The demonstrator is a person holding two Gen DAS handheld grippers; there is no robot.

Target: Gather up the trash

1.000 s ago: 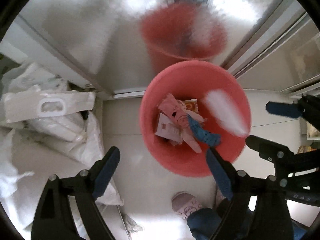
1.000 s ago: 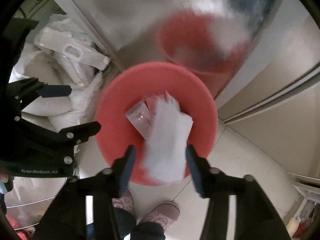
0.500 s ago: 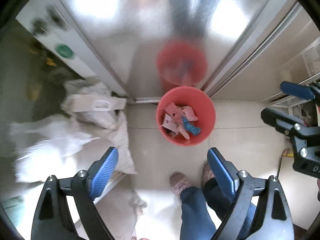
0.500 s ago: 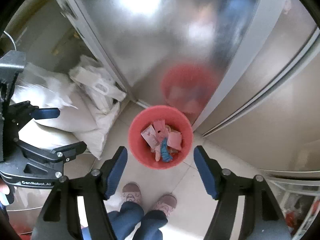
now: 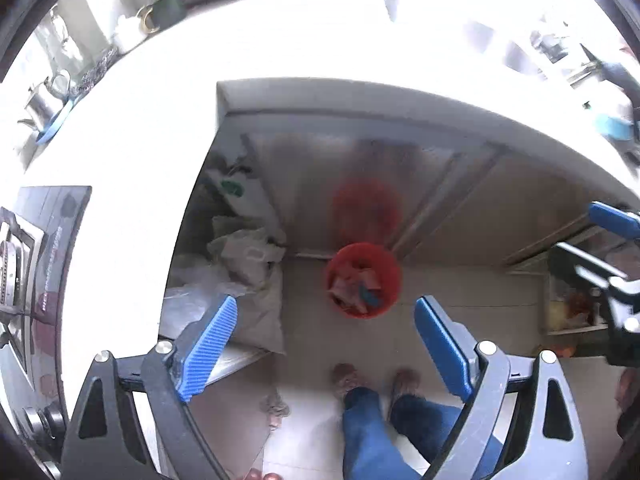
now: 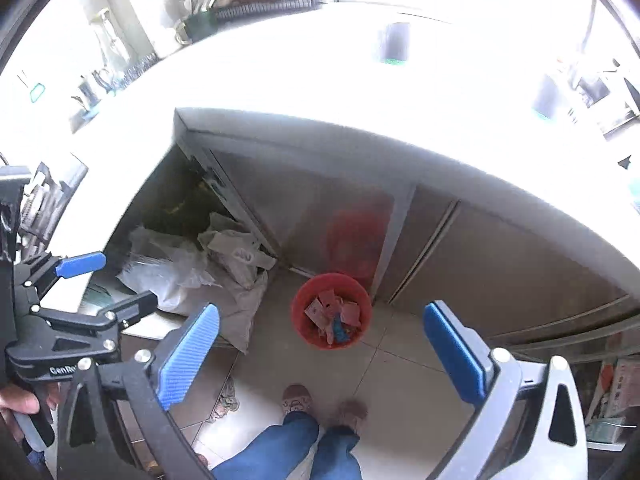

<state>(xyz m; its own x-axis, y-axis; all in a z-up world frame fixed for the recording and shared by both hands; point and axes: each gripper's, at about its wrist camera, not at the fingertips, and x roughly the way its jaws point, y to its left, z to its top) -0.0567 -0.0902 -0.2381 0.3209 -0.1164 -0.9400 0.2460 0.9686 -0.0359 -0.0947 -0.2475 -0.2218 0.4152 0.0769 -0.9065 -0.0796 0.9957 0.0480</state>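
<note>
A red bin [image 5: 394, 280] [image 6: 298, 312] stands far below on the tiled floor, against the steel cabinet. Inside lie pink wrappers and a blue scrap [image 5: 352, 284] [image 6: 332, 316]. My left gripper [image 5: 325, 304] hangs high above the bin, open and empty; it also shows at the left edge of the right wrist view [image 6: 116, 284]. My right gripper [image 6: 320, 308] hovers just as high, its jaws opening wide with nothing between them. Its blue pad pokes in at the right of the left wrist view [image 5: 612, 220].
A bright white countertop [image 6: 280, 92] overhangs the cabinets, with cups [image 6: 394, 42] and kitchenware along its back. A stove [image 5: 24, 272] sits at the far left. White plastic bags [image 6: 192, 264] fill the open cabinet beside the bin. The person's jeans and slippers [image 6: 298, 398] stand below.
Both grippers rose far above the bin, so the countertop now shows. The white tissue between the right jaws a second ago is gone, and those jaws spread wider.
</note>
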